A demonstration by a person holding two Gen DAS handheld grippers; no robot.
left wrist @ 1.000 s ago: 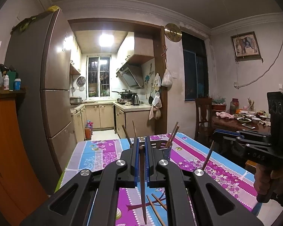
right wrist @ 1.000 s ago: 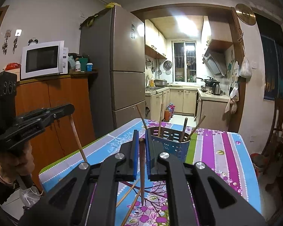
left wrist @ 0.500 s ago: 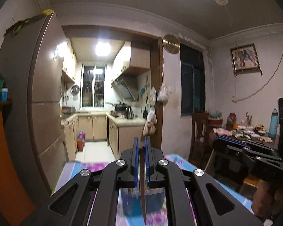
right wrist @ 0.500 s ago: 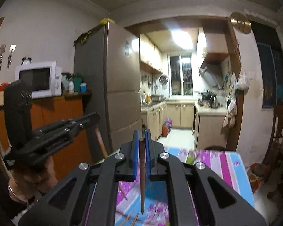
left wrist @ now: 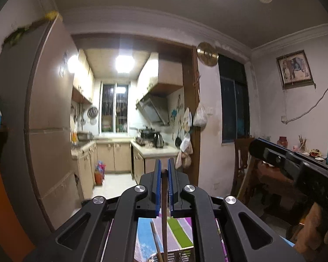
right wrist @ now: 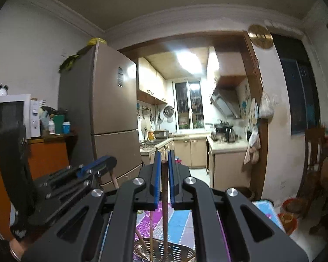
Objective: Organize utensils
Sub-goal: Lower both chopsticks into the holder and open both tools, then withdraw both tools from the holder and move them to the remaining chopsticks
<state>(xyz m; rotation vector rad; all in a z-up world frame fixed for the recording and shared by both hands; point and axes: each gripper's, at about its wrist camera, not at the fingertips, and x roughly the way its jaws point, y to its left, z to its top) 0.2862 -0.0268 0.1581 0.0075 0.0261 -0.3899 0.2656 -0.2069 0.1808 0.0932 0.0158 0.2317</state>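
My left gripper (left wrist: 164,170) is shut on a brown chopstick (left wrist: 164,222) that hangs straight down between the blue pads. Its lower end is over the metal utensil basket (left wrist: 175,256), which holds another chopstick (left wrist: 155,240). My right gripper (right wrist: 164,160) is shut on a second chopstick (right wrist: 165,218), also vertical, its tip inside the basket (right wrist: 177,250) beside another stick (right wrist: 151,227). Each gripper shows in the other's view: the right one (left wrist: 280,157) at right, the left one (right wrist: 94,168) at left, holding its stick.
The table has a colourful floral cloth (right wrist: 179,220). A tall fridge (right wrist: 111,113) and an orange cabinet with a microwave (right wrist: 11,115) stand to the left. A wooden chair and a dining table (left wrist: 280,179) stand to the right. The kitchen doorway is ahead.
Both grippers have risen and moved forward over the basket, each still holding its chopstick upright. The table has dropped almost out of view and the basket now sits directly below.
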